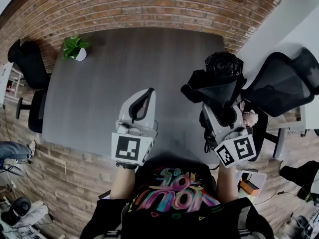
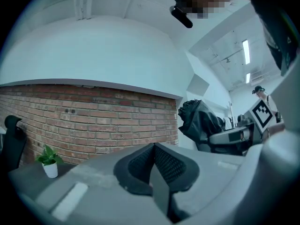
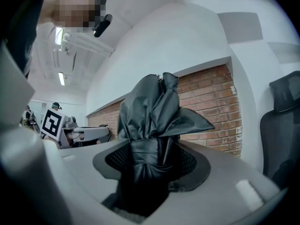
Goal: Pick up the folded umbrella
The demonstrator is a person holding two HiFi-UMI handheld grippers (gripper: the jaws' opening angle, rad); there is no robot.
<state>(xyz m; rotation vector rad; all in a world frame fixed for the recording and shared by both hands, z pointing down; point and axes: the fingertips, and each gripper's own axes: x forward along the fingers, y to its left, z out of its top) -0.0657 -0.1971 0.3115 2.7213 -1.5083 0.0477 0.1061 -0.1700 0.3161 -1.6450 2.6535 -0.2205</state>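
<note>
Above the grey table (image 1: 99, 83), right gripper (image 1: 222, 114) clamps the folded umbrella (image 1: 219, 81); left gripper (image 1: 143, 102) has jaws together.

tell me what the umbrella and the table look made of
Umbrella: black thin fabric, probably nylon or polyester; it creases into soft folds with a faint sheen. Table: dark grey matte top with faint streaks, likely wood or laminate.
</note>
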